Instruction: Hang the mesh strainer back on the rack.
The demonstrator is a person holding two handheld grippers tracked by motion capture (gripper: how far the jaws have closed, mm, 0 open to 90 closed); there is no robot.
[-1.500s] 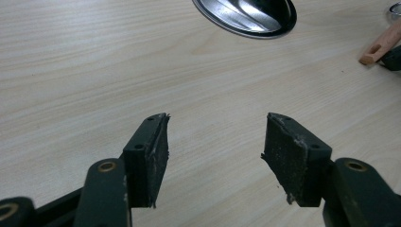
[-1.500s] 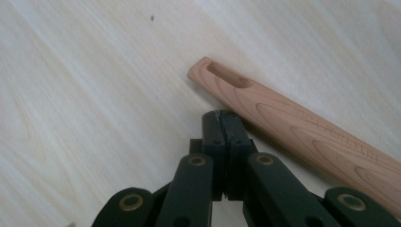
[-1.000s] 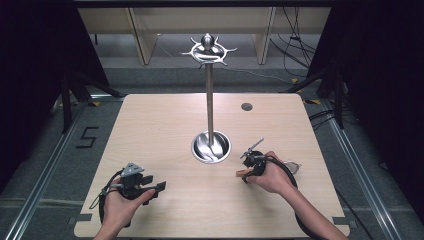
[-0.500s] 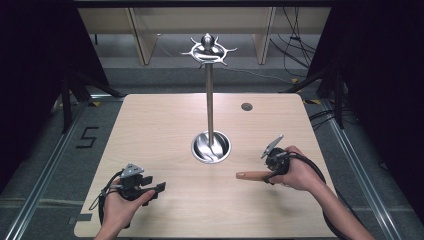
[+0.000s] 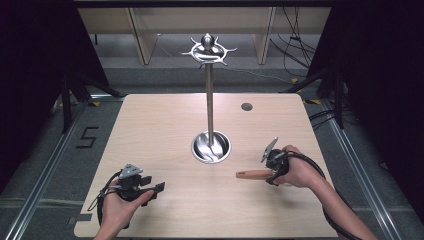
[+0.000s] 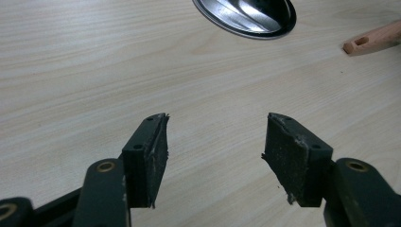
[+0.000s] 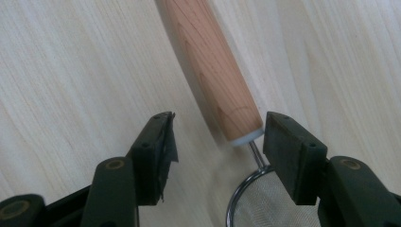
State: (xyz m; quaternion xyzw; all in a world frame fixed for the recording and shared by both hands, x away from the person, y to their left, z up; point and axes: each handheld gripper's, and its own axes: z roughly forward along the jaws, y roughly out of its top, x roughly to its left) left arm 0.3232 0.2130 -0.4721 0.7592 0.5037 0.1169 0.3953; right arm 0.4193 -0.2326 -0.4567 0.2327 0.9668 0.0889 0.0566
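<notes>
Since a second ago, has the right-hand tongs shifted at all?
Yes. The right tongs slid rightward, away from the metal stand's base, and have just been opening over the wooden-handled strainer lying on the table.

Counter: we see a pale wood top (image 5: 165, 130) under bright light.
Floor: grey (image 5: 45, 150), marked "5" (image 5: 86, 137).
Surround: dark curtains (image 5: 30, 60), cables (image 5: 295, 45) behind.
Back: we see a light wooden shelf (image 5: 145, 30).

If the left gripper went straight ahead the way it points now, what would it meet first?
Probably the metal stand base: the left gripper, fingers open, points across bare table toward it. The wooden handle lies off to one side. Depth is hard to judge.
</notes>
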